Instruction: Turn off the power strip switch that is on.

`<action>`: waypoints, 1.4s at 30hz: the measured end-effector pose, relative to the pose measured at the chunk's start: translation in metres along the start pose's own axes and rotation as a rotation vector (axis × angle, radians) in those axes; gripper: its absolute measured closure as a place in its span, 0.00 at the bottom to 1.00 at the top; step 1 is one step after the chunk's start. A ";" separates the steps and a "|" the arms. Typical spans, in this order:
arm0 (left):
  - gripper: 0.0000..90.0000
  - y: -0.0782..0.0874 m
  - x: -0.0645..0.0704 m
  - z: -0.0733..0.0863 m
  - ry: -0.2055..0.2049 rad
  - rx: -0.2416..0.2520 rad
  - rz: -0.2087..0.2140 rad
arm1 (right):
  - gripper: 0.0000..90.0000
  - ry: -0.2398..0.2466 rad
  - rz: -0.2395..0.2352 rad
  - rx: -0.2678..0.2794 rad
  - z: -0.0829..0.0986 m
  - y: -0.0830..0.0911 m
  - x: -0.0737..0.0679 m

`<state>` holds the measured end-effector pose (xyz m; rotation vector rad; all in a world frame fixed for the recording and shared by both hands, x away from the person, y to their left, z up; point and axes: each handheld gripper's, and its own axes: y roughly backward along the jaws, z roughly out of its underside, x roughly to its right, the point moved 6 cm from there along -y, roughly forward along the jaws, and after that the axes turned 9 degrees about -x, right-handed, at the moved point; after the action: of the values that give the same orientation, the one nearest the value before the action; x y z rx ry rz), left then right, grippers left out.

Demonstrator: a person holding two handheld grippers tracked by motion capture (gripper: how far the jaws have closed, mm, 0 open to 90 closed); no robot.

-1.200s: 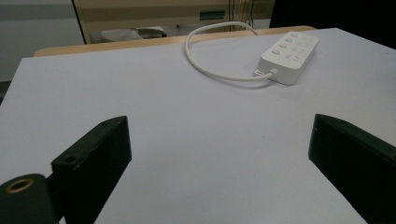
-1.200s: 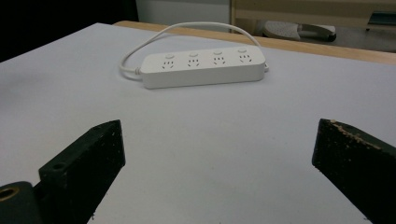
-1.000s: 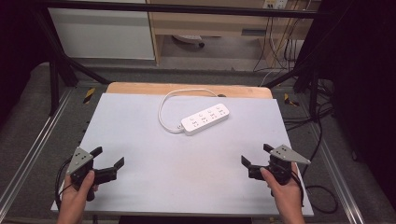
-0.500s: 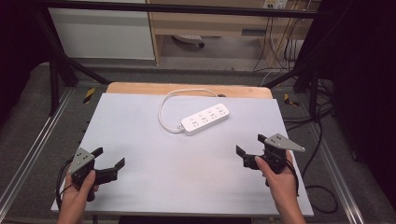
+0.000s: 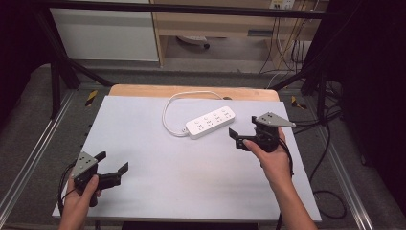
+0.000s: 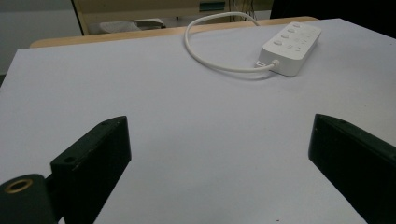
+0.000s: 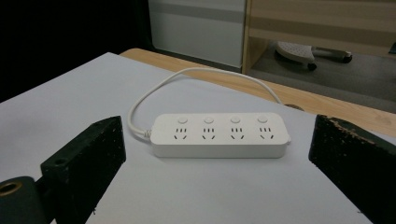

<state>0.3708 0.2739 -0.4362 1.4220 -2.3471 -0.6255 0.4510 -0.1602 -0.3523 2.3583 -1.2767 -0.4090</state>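
Two grippers stand with jaws spread wide, grasping nothing. The right gripper (image 5: pixel 245 138), held in the person's right hand (image 5: pixel 272 152), hovers just beside the near end of a white four-socket power strip (image 5: pixel 210 122) and faces it squarely; the strip (image 7: pixel 218 135) lies between its jaws' line of sight. The left gripper (image 5: pixel 111 168) sits near the table's front left corner, well apart from the strip. The strip's white cord (image 5: pixel 167 112) loops across the grey tabletop (image 5: pixel 191 177) toward its wooden far edge
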 end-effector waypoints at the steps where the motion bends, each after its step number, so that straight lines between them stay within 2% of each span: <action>1: 0.06 0.000 0.000 0.000 0.003 0.002 0.000 | 0.05 0.000 0.000 0.000 0.000 0.000 0.000; 5: 0.06 -0.001 0.001 0.000 -0.001 -0.005 0.001 | 0.12 -0.017 -0.001 0.016 -0.009 -0.007 0.001; 9: 0.06 -0.002 0.000 0.000 0.005 -0.004 0.001 | 0.31 -0.037 0.001 0.042 -0.019 -0.017 0.005; 10: 0.06 -0.002 0.000 0.000 0.006 -0.002 0.001 | 0.39 -0.033 -0.003 0.050 -0.020 -0.018 0.006; 12: 0.06 -0.002 0.000 -0.001 0.002 0.001 0.000 | 0.42 -0.032 -0.004 0.057 -0.021 -0.020 0.007; 13: 0.06 -0.002 0.001 -0.001 0.003 0.002 0.003 | 0.52 -0.034 -0.004 0.061 -0.022 -0.025 0.010; 14: 0.06 -0.002 0.001 -0.001 0.005 0.002 0.005 | 0.57 -0.026 0.004 0.068 -0.023 -0.026 0.012; 18: 0.06 -0.002 0.001 -0.001 0.007 0.002 0.004 | 0.72 -0.016 0.027 0.080 -0.026 -0.035 0.017; 21: 0.06 -0.002 0.000 -0.001 0.007 0.001 0.000 | 0.80 -0.008 0.037 0.092 -0.030 -0.042 0.020; 22: 0.06 -0.002 0.000 -0.001 0.011 0.001 0.000 | 0.80 -0.008 0.037 0.092 -0.030 -0.042 0.020; 23: 0.06 -0.002 0.000 -0.001 0.011 0.001 -0.001 | 0.85 0.000 0.048 0.095 -0.032 -0.046 0.022; 31: 0.06 -0.003 0.000 -0.001 0.009 -0.003 -0.002 | 0.97 -0.005 0.065 0.092 -0.030 -0.065 0.030; 42: 0.06 -0.003 -0.001 -0.001 0.018 0.000 -0.005 | 1.00 -0.009 0.077 0.098 -0.033 -0.085 0.033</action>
<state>0.3737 0.2736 -0.4369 1.4281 -2.3308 -0.6119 0.5441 -0.1390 -0.3680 2.3809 -1.4163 -0.3399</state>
